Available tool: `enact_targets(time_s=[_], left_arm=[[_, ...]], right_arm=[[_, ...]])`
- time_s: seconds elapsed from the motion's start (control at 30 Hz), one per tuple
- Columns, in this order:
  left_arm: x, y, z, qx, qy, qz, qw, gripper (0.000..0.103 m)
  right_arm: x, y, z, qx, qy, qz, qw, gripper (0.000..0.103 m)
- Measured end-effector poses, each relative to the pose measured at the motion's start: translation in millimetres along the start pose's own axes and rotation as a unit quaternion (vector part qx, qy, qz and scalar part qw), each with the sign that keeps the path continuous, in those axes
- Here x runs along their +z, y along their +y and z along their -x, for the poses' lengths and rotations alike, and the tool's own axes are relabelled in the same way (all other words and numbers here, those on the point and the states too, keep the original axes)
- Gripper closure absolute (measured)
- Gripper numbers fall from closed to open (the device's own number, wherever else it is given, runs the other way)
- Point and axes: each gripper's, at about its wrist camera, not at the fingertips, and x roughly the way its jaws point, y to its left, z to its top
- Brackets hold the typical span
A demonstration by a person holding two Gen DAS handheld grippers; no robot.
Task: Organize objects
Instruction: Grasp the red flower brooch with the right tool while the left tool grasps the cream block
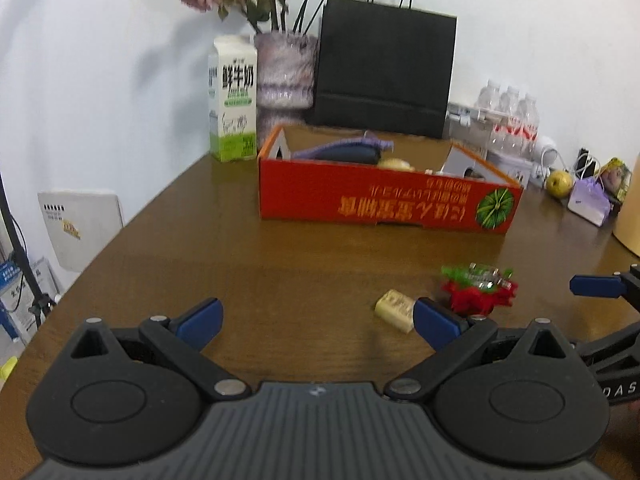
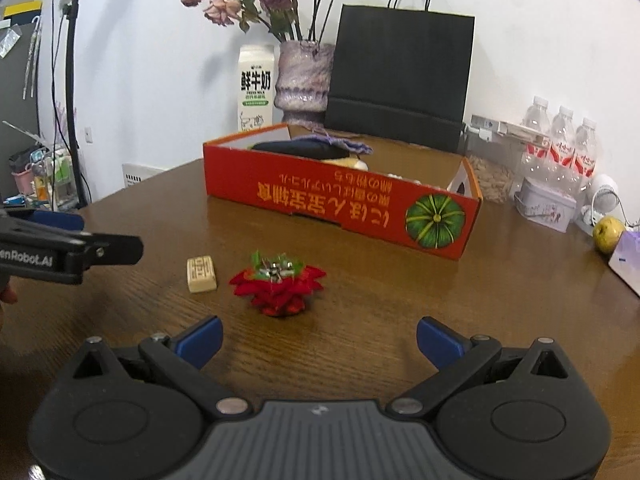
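Observation:
A red cardboard box [image 1: 384,204] [image 2: 320,196] stands on the brown table, holding a dark purple cloth item [image 1: 344,152] [image 2: 308,148] and a pale round item [image 1: 394,165]. In front of it lie a red and green ornament [image 1: 478,290] [image 2: 278,284] and a small beige tile [image 1: 395,309] [image 2: 202,274]. My left gripper [image 1: 318,322] is open and empty, the tile just left of its right fingertip. My right gripper [image 2: 320,342] is open and empty, just short of the ornament. The left gripper's body shows at the left edge in the right wrist view.
Behind the box stand a milk carton [image 1: 233,100] [image 2: 256,88], a vase of dried flowers [image 1: 285,76] [image 2: 304,80] and a black paper bag [image 1: 384,68] [image 2: 400,76]. At the right are water bottles [image 2: 564,148], a tin [image 2: 546,204] and a yellow-green fruit [image 1: 559,184] [image 2: 608,234].

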Motion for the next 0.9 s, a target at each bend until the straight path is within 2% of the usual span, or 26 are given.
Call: enact_targets(time_s=[0.17, 0.33, 0.57, 0.6, 0.63, 0.67, 0.7, 0.73, 0.77, 0.87, 0.9], left_arm=[[0, 8, -1, -0.005, 0.000, 0.018, 0.9998, 0.000], [-1, 13, -2, 0.007, 0.003, 0.029, 0.9995, 0.000], [-1, 15, 0, 0.012, 0.000, 0.033, 0.9994, 0.000], [0, 15, 0, 0.012, 0.000, 0.034, 0.9994, 0.000], [0, 16, 0, 0.011, 0.000, 0.034, 0.9994, 0.000], [0, 15, 0, 0.010, 0.002, 0.034, 0.9994, 0.000], [0, 15, -1, 0.010, 0.003, 0.034, 0.9994, 0.000], [0, 15, -2, 0.009, 0.005, 0.034, 0.9994, 0.000], [0, 15, -2, 0.009, 0.006, 0.035, 0.9993, 0.000], [-1, 16, -3, 0.007, 0.007, 0.038, 0.9992, 0.000], [-1, 17, -4, 0.008, 0.007, 0.039, 0.9992, 0.000]], right_arm=[[1, 0, -9, 0.004, 0.011, -0.010, 1.000, 0.000], [8, -1, -20, 0.006, 0.010, -0.034, 0.999, 0.000], [21, 16, -37, 0.007, 0.003, -0.016, 1.000, 0.002], [22, 17, -38, 0.007, 0.001, -0.015, 1.000, 0.010], [22, 17, -38, 0.007, -0.001, -0.016, 1.000, 0.021], [22, 17, -38, 0.009, 0.000, -0.018, 1.000, 0.028], [23, 16, -39, 0.010, 0.001, -0.020, 1.000, 0.043], [23, 15, -39, 0.012, 0.001, -0.023, 1.000, 0.049], [22, 14, -38, 0.015, 0.000, -0.026, 1.000, 0.050], [21, 14, -36, 0.025, -0.003, -0.025, 0.999, 0.062], [20, 14, -33, 0.024, -0.006, -0.024, 0.999, 0.063]])
